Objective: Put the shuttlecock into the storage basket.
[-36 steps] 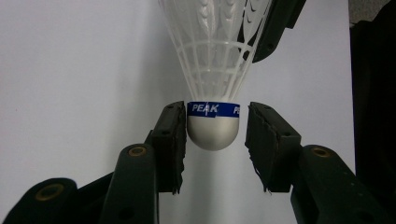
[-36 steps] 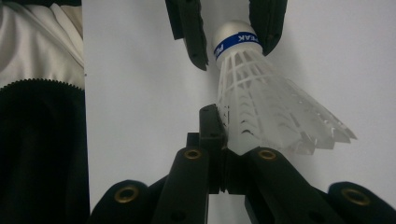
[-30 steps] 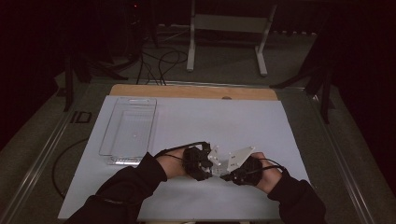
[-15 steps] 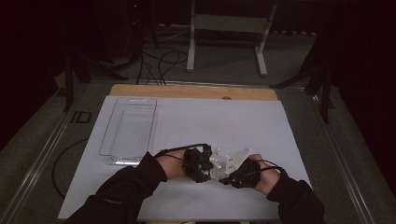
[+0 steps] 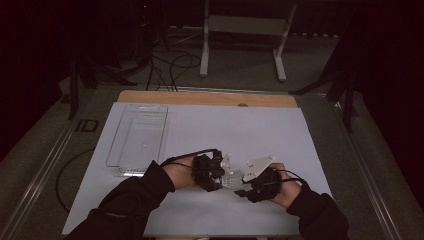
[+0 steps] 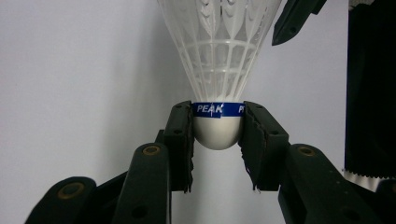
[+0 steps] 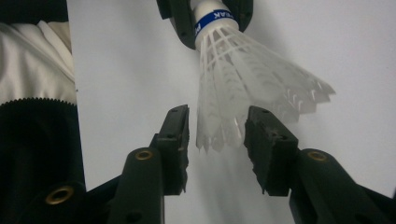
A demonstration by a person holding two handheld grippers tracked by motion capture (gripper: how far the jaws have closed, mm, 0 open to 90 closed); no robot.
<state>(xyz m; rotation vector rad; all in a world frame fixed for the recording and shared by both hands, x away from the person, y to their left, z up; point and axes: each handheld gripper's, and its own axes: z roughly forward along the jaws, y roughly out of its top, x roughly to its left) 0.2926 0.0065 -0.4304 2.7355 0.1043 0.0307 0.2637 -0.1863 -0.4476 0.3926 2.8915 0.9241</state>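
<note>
A white plastic shuttlecock (image 6: 218,70) with a blue band hangs between the two grippers near the table's front (image 5: 231,176). My left gripper (image 6: 217,135) is shut on its rounded cork head, pads pressing both sides. The feathered skirt (image 7: 243,79) points toward my right gripper (image 7: 217,135). Its jaws have just been opening. The skirt's rim sits between the pads with a gap on each side. In the high view the left gripper (image 5: 220,172) and right gripper (image 5: 241,187) face each other closely.
A clear plastic tray (image 5: 140,140) lies at the left of the white table sheet (image 5: 260,125). A wooden strip (image 5: 200,97) runs along the far edge. Behind the table stand a white frame (image 5: 245,30) and floor cables (image 5: 170,65).
Both hands stay close together at the table's front with the shuttlecock between the grippers. Nothing else has visibly moved.
</note>
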